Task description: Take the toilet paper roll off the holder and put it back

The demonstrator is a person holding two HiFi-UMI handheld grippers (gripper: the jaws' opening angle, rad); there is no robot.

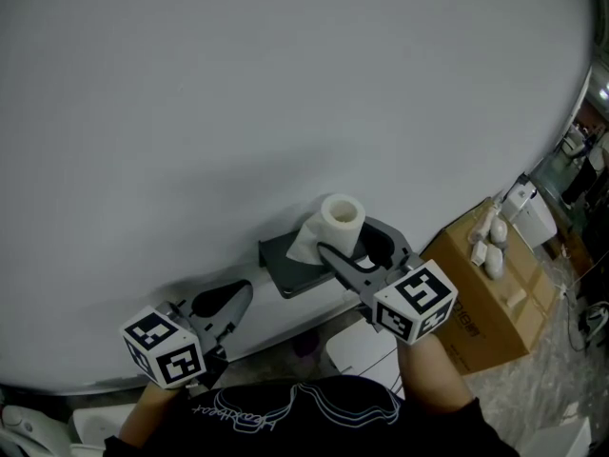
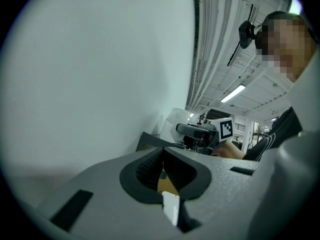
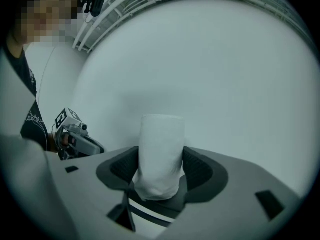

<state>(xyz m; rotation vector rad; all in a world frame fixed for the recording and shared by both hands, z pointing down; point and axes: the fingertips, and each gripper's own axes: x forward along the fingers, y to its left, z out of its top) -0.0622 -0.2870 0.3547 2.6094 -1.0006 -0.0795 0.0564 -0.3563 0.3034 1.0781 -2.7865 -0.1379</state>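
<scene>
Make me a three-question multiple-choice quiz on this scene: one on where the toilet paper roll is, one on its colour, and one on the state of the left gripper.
1. Where is the toilet paper roll?
A. on the cardboard box
B. between the jaws of the right gripper
C. on the floor

2. What colour is the roll?
A. white
B. pink
C. blue

3. How does the left gripper stand?
A. jaws wide apart
B. jaws closed on the roll
C. jaws together, with nothing between them

Answers:
1 B: the right gripper view shows the roll standing between that gripper's pads, which press on its sides.
2 A: it is white in both the head view and the right gripper view.
3 C: the left gripper view shows its pads meeting and holding nothing.
</scene>
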